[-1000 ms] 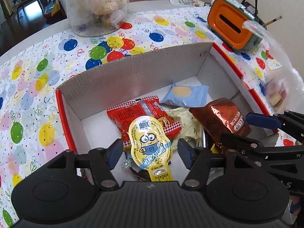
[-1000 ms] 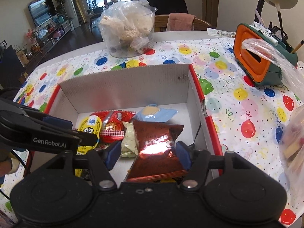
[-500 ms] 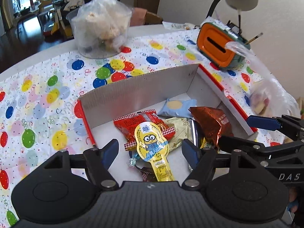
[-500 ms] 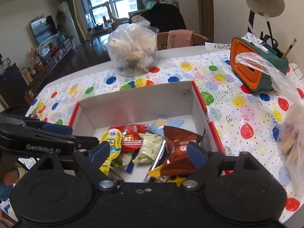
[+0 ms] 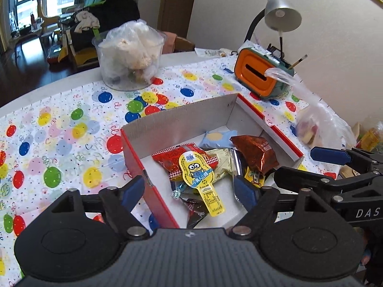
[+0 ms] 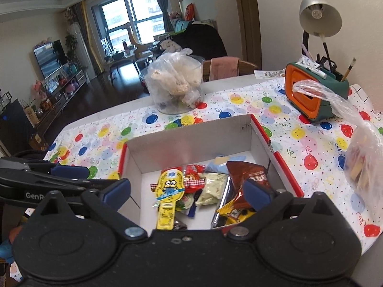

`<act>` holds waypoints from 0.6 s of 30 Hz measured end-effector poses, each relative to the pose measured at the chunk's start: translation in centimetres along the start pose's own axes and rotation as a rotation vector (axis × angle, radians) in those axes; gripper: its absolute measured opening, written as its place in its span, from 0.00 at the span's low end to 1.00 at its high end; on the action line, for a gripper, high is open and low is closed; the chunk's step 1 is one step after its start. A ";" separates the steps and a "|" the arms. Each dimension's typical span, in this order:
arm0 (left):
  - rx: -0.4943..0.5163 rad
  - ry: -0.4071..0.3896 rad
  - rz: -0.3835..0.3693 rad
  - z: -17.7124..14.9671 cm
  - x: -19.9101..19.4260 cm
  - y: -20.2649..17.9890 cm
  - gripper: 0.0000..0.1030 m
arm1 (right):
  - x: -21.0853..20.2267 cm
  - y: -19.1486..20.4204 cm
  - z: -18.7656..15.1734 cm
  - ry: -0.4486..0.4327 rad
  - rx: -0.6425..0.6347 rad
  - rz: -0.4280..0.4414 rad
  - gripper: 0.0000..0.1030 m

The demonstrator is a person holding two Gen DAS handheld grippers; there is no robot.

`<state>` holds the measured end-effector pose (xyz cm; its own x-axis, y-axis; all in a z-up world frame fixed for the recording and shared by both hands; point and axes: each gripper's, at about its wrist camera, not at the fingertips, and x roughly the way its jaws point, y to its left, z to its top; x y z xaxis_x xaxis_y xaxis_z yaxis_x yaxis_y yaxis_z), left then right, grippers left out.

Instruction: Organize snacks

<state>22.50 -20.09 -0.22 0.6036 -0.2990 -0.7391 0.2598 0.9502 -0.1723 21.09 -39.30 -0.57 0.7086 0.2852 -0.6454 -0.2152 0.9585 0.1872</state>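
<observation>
A white cardboard box with red edges (image 5: pixel 182 117) (image 6: pixel 191 141) sits on the balloon-print tablecloth and holds several snacks: a yellow Minion packet (image 5: pixel 199 177) (image 6: pixel 168 191), a red packet (image 5: pixel 172 157), a pale blue packet (image 5: pixel 215 138), a brown foil bag (image 5: pixel 257 153) (image 6: pixel 249 172) and a cream packet (image 6: pixel 211 186). My left gripper (image 5: pixel 189 192) is open and empty, held above the box's near left corner. My right gripper (image 6: pixel 188 193) is open and empty above the box's near edge. Each gripper shows in the other's view.
A clear tub of bagged snacks (image 5: pixel 130 59) (image 6: pixel 174 83) stands behind the box. An orange and green desk organiser (image 5: pixel 261 76) (image 6: pixel 311 95) and a lamp (image 6: pixel 319 16) are at the back right. A clear plastic bag of snacks (image 5: pixel 313 124) (image 6: pixel 363 162) lies right of the box.
Both grippers have risen and drawn back from the box. The right gripper has let go of the brown foil bag, which now lies in the box. Both jaws are wider apart.
</observation>
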 end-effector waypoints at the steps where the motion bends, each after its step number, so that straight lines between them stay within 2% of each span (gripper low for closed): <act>1: 0.004 -0.009 -0.002 -0.1 -0.4 0.1 0.82 | -0.3 0.3 -0.1 -0.008 0.003 0.001 1.00; 4: 0.009 -0.032 -0.005 -0.6 -1.6 0.5 0.83 | -1.1 1.0 -0.4 -0.028 0.018 0.004 1.00; 8: 0.007 -0.057 -0.015 -1.3 -2.9 1.0 0.95 | -2.1 1.8 -0.9 -0.052 0.036 0.005 1.00; 13: 0.011 -0.076 -0.015 -1.9 -4.2 1.3 0.96 | -2.9 2.4 -1.5 -0.072 0.069 0.009 1.00; 18: 0.017 -0.085 -0.019 -2.6 -5.3 1.4 0.96 | -3.8 3.4 -2.4 -0.103 0.041 -0.003 1.00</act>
<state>17.73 -16.98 1.76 0.6599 -0.3241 -0.6779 0.2841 0.9428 -0.1742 16.04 -37.20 0.77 0.7751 0.2794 -0.5667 -0.1866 0.9581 0.2172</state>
